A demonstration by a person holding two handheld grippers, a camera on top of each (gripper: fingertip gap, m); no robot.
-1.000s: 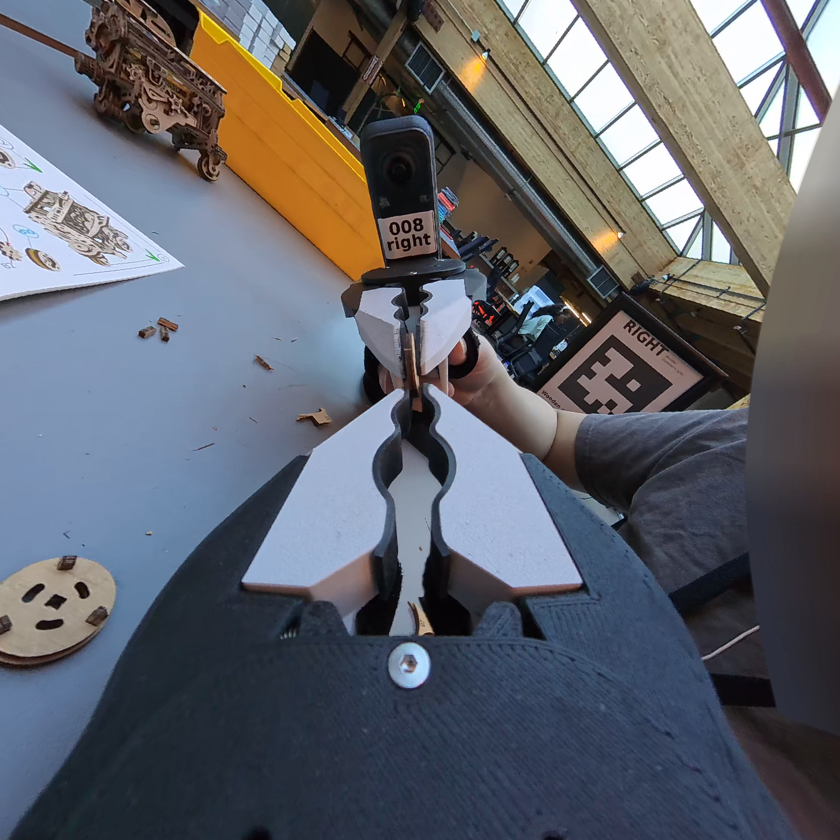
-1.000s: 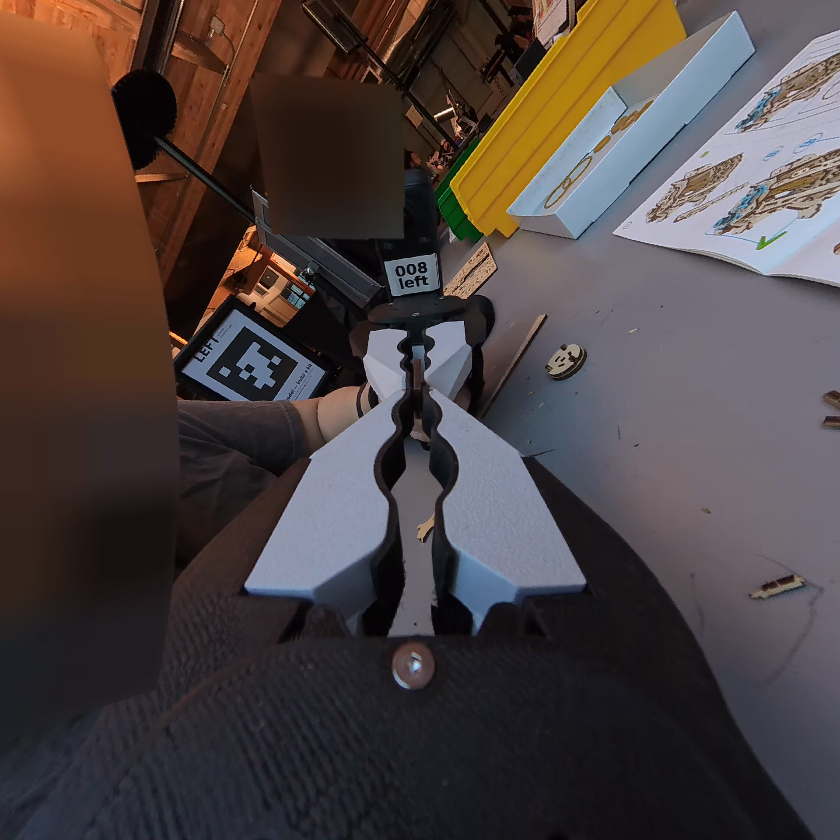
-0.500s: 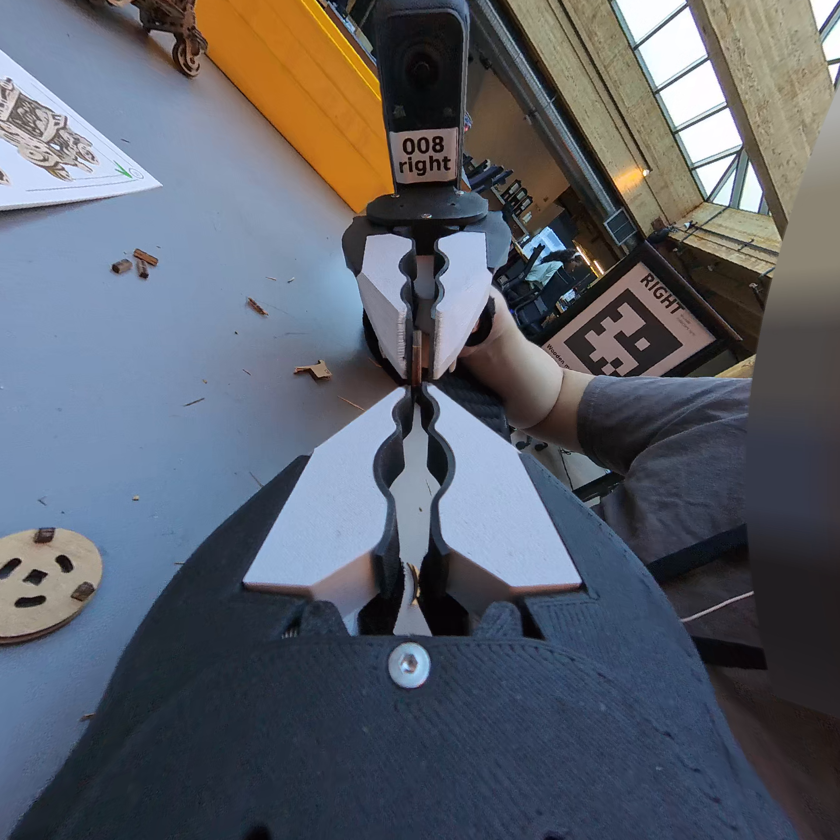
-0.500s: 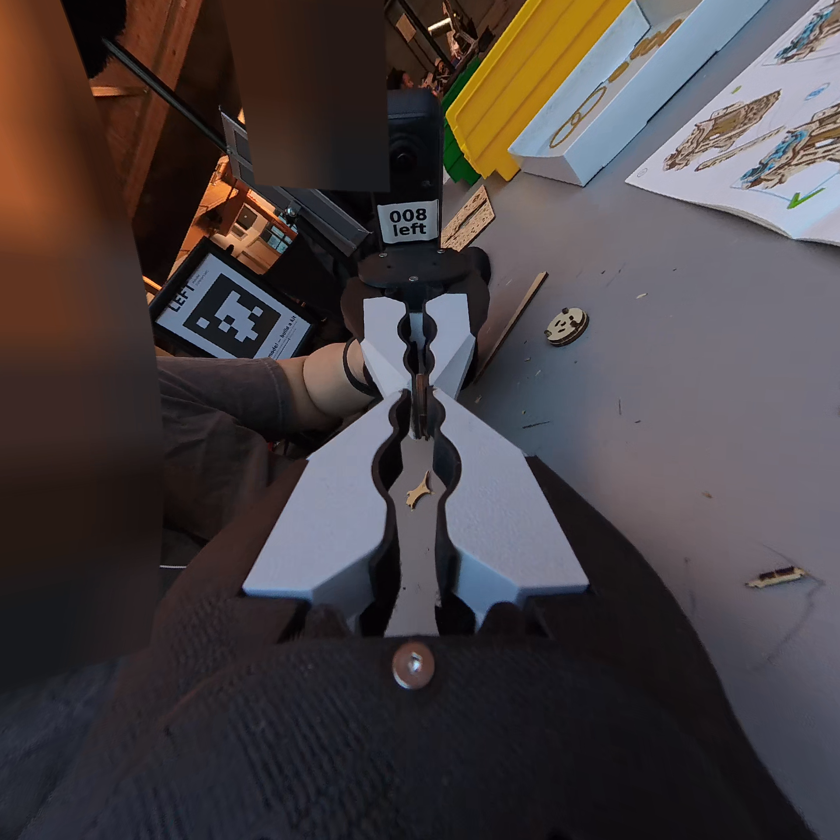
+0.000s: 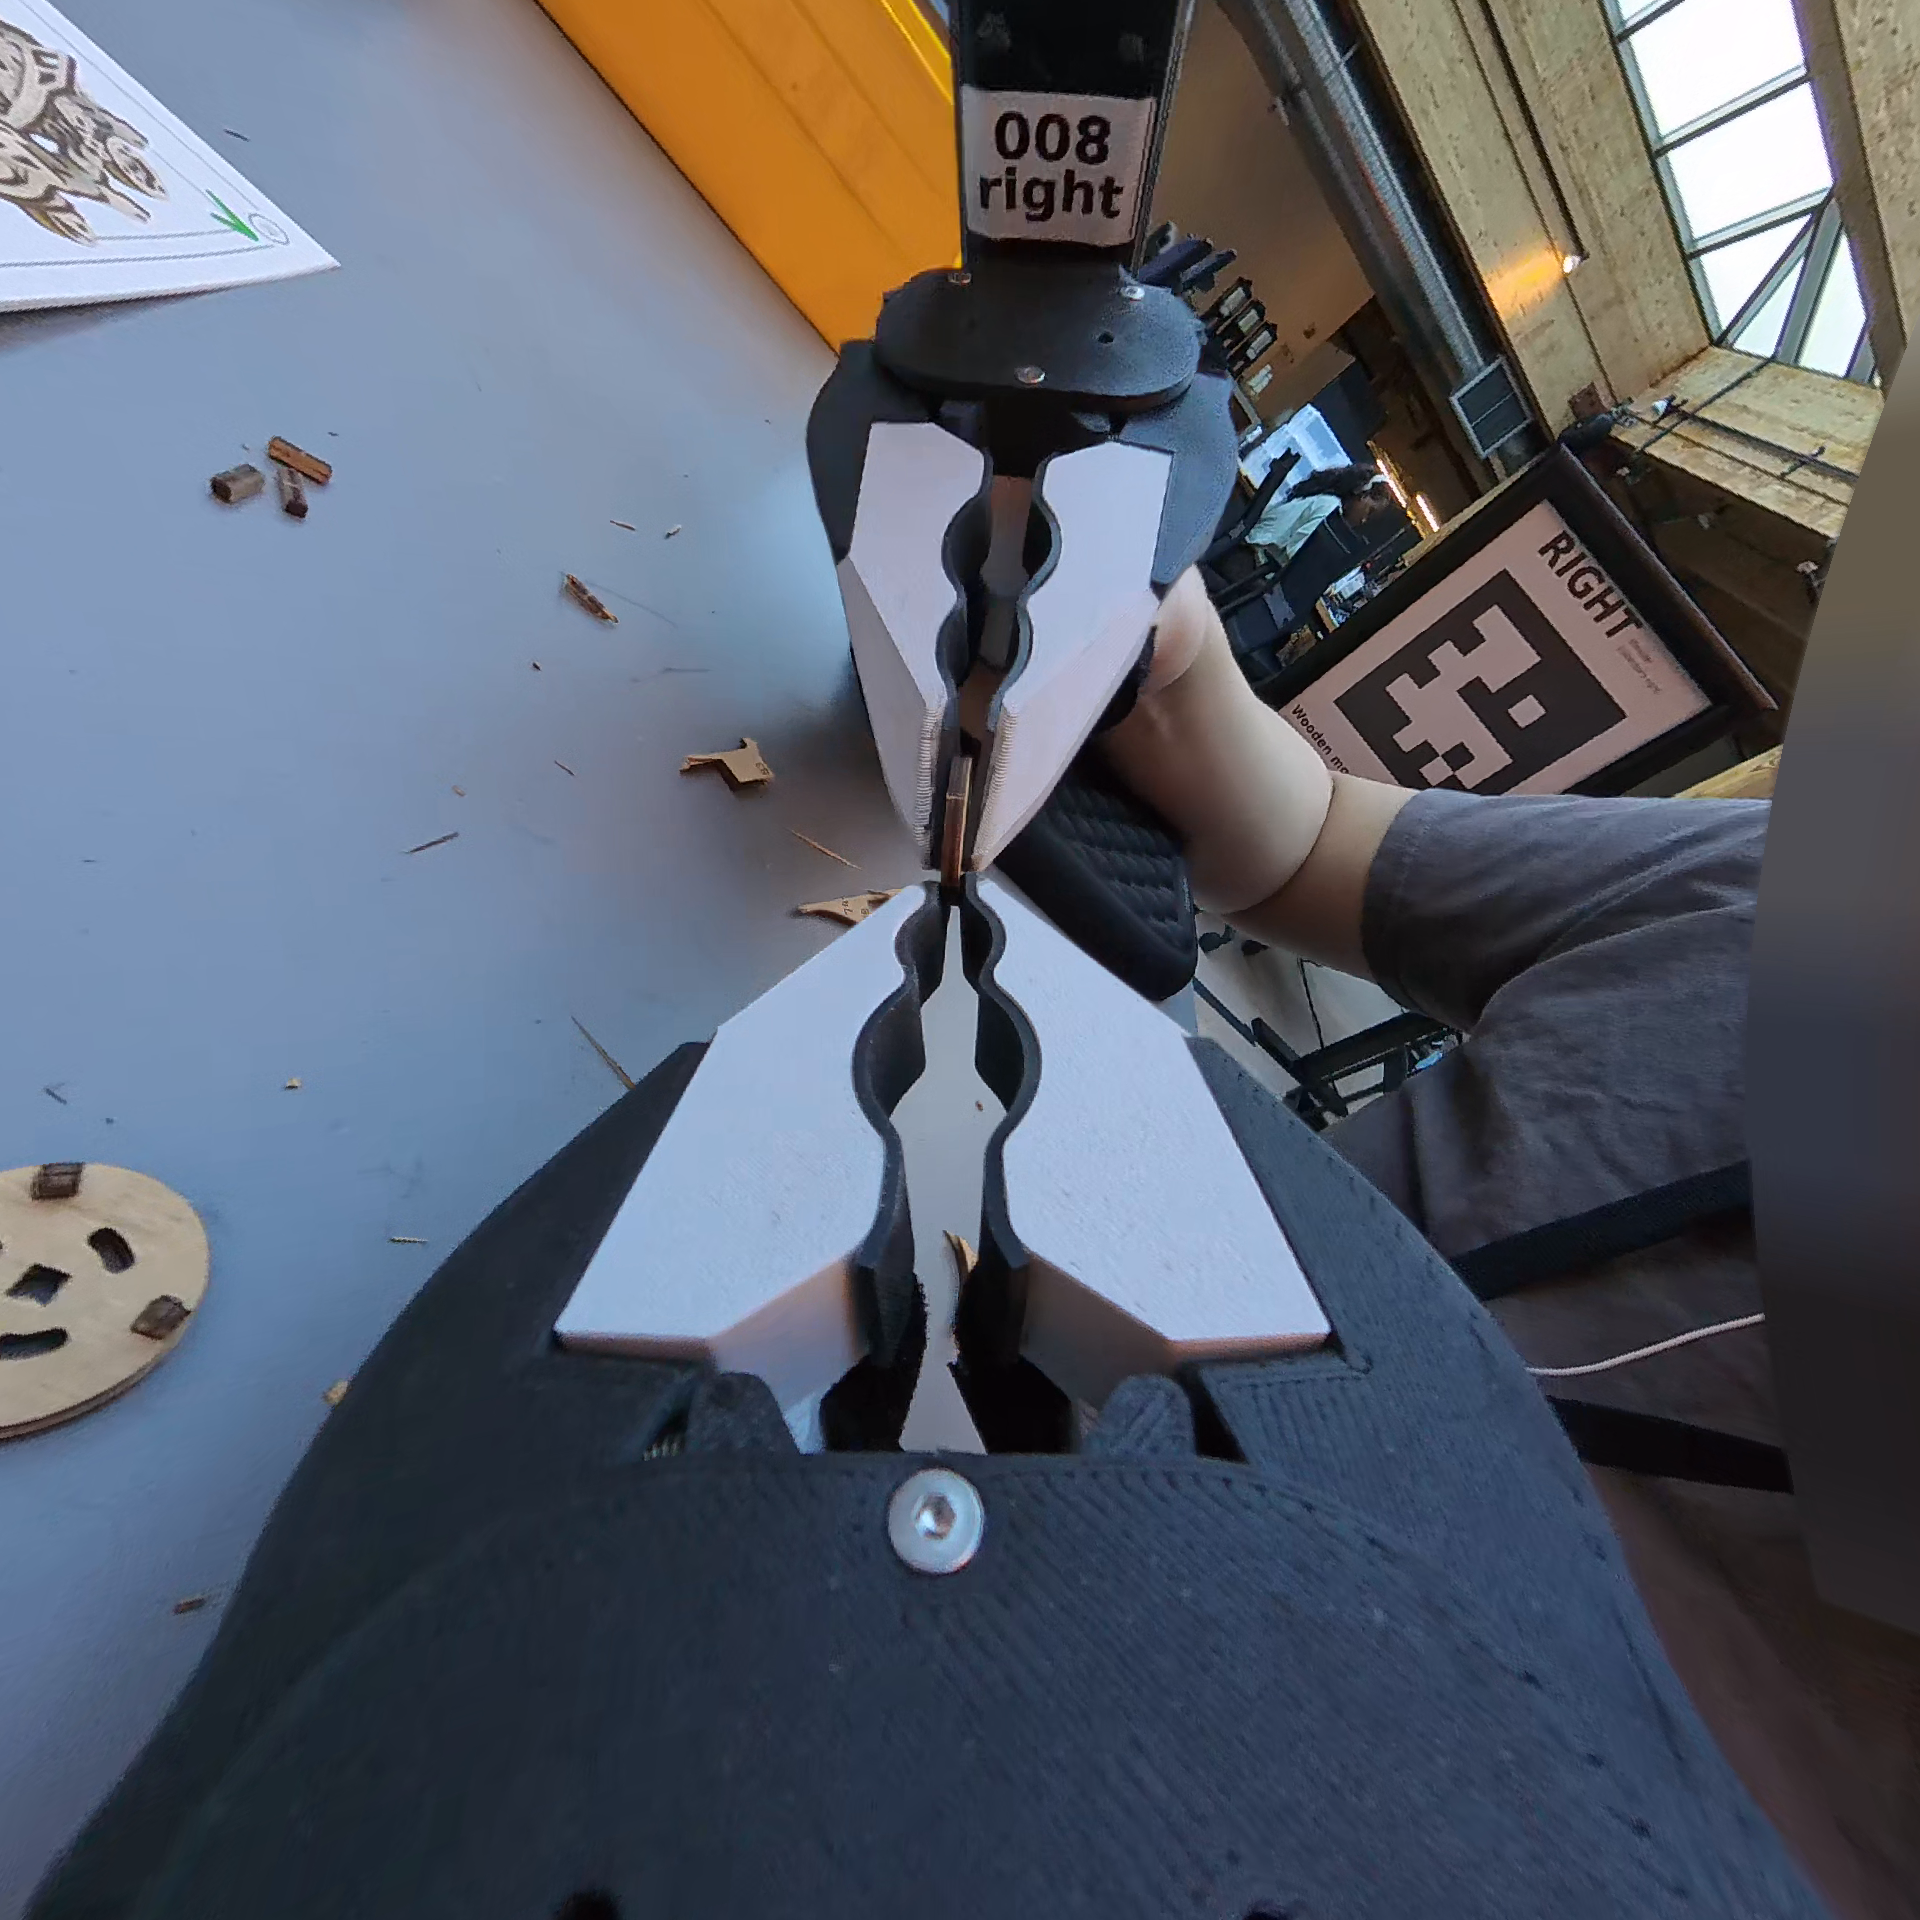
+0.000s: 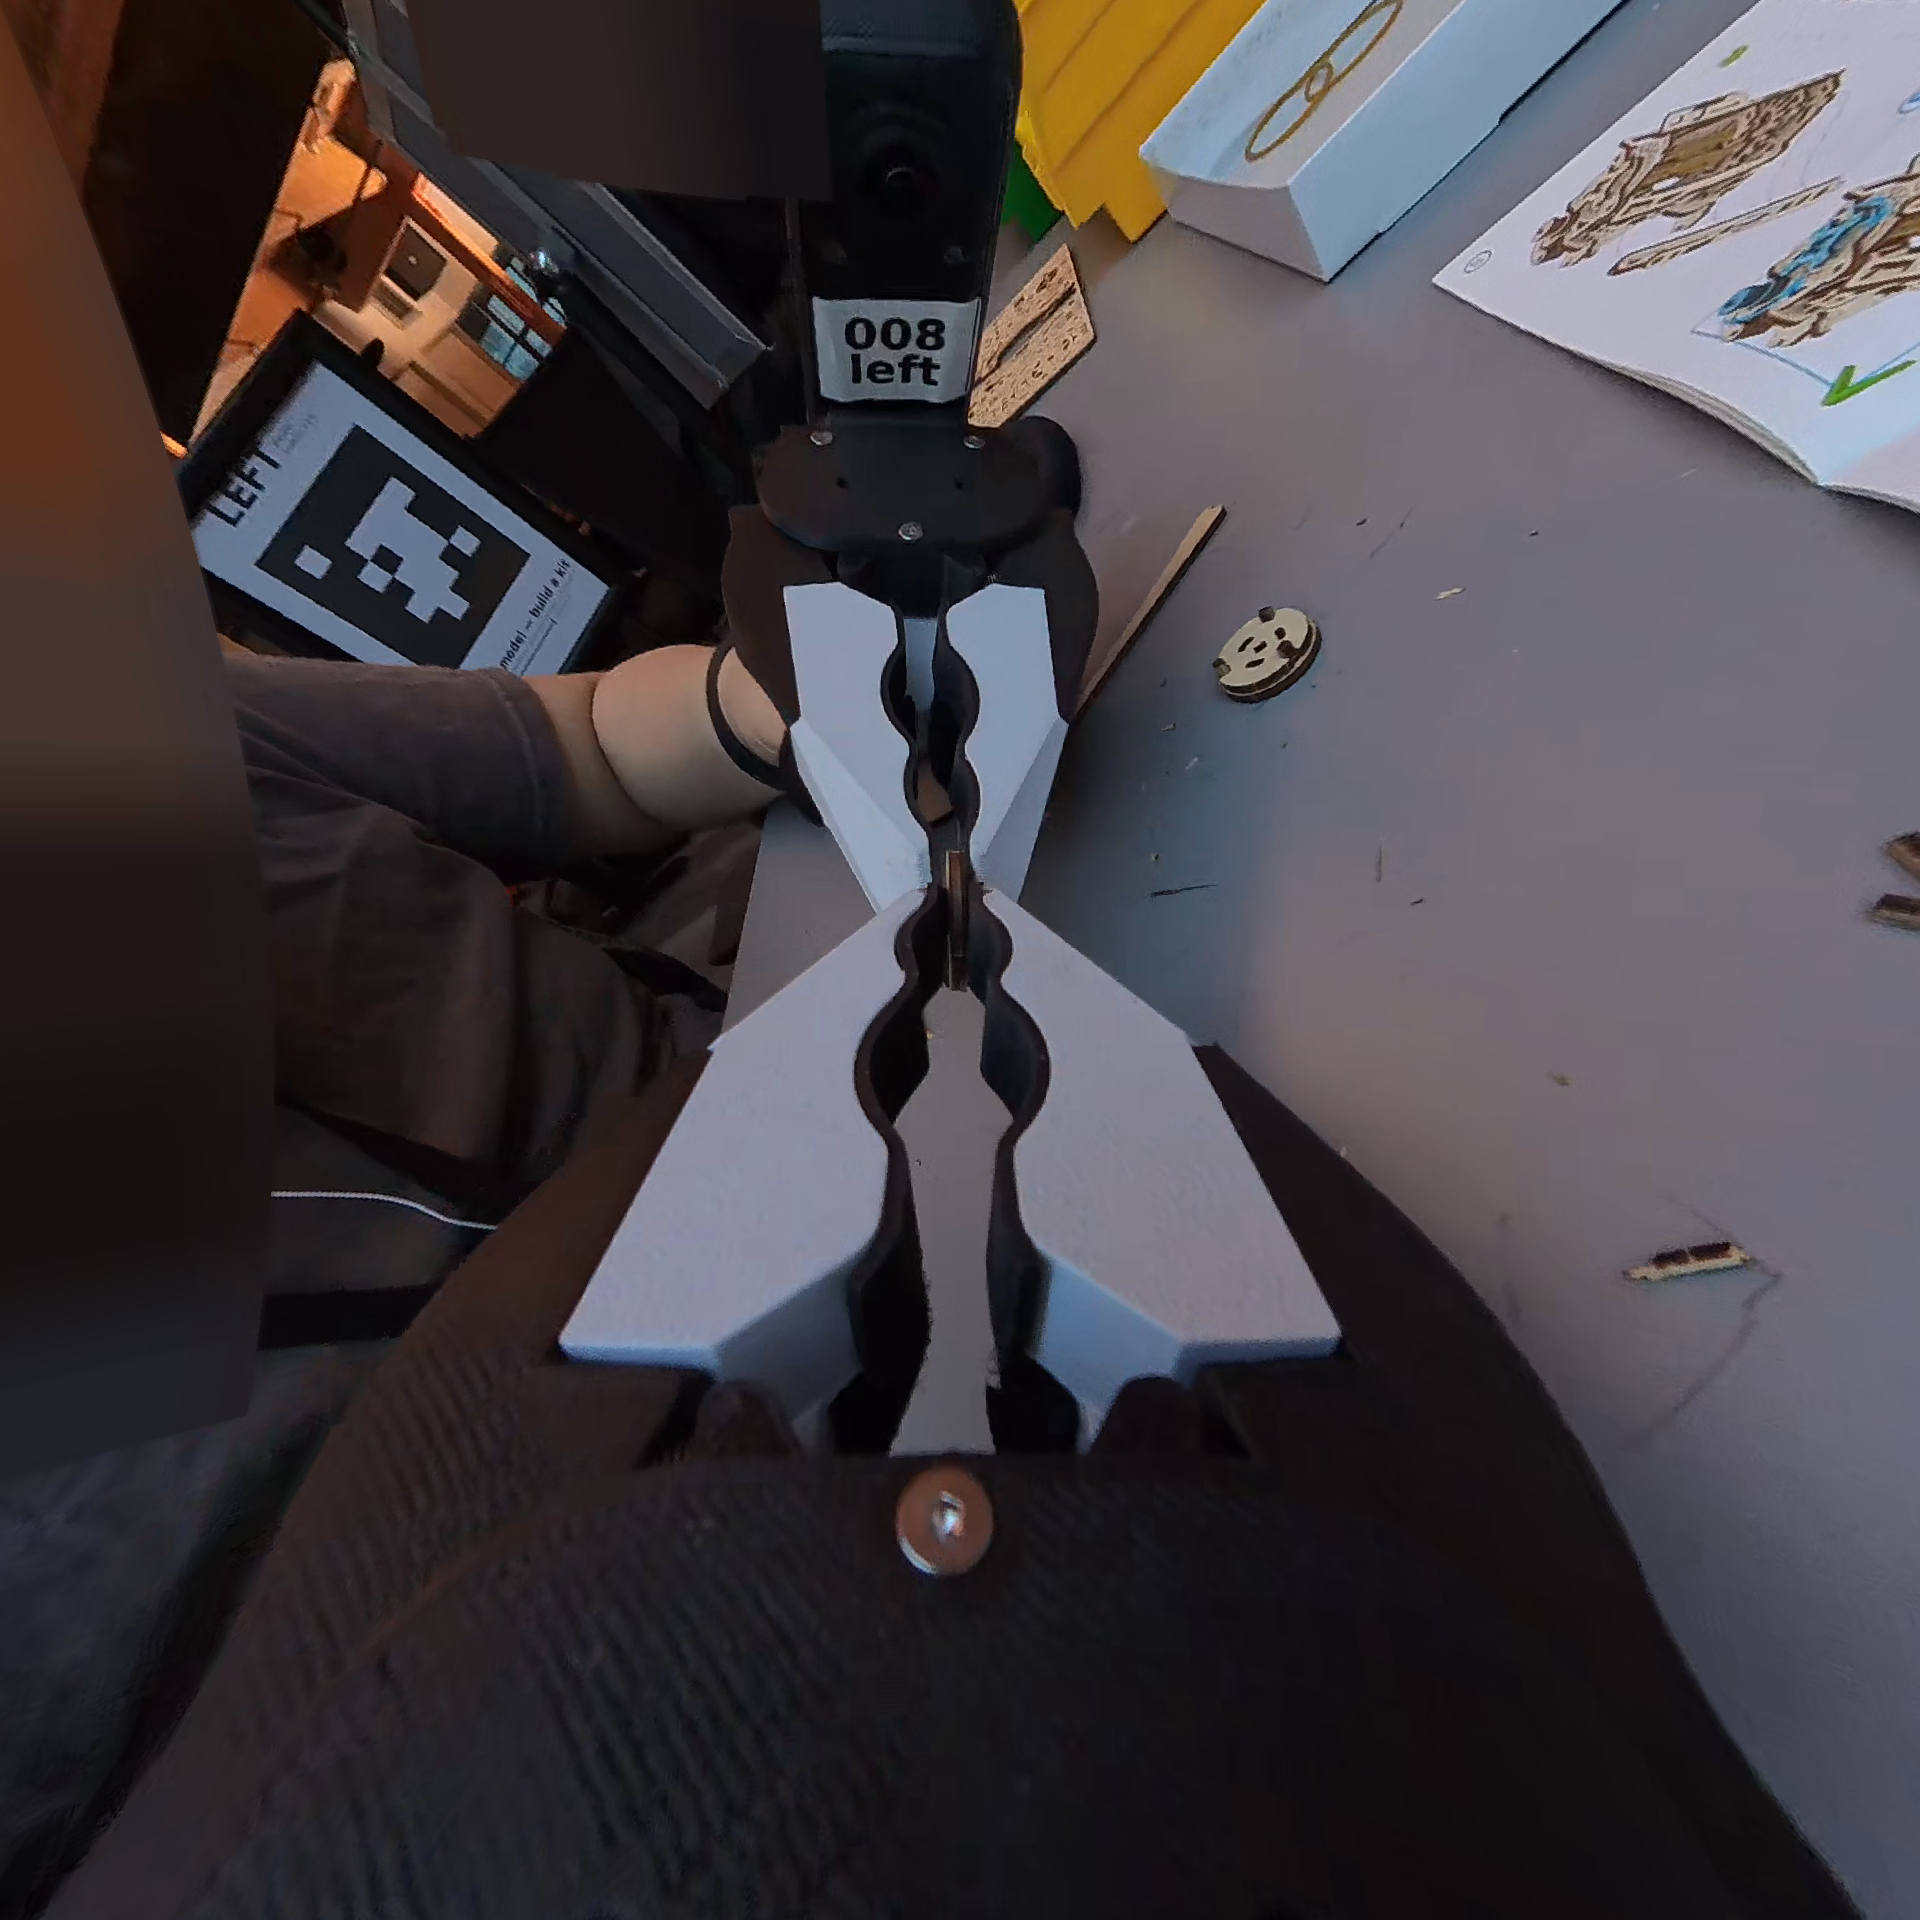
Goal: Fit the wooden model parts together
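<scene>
right wrist view: right gripper point(image 6: 951, 914) tips pinch thin wooden part point(image 6: 955, 935), seen edge-on, shape unclear; left gripper point(image 6: 948, 831) tip-to-tip opposite, narrow, contents indiscernible; wooden disc point(image 6: 1268, 652) on table point(image 6: 1455, 935).

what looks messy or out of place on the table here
Small wood offcuts and splinters lie scattered over the grey table, with a few dark chips near the instruction sheet. A broken-looking strip lies alone in the right wrist view. Nothing looks spilled or damaged otherwise.
</scene>
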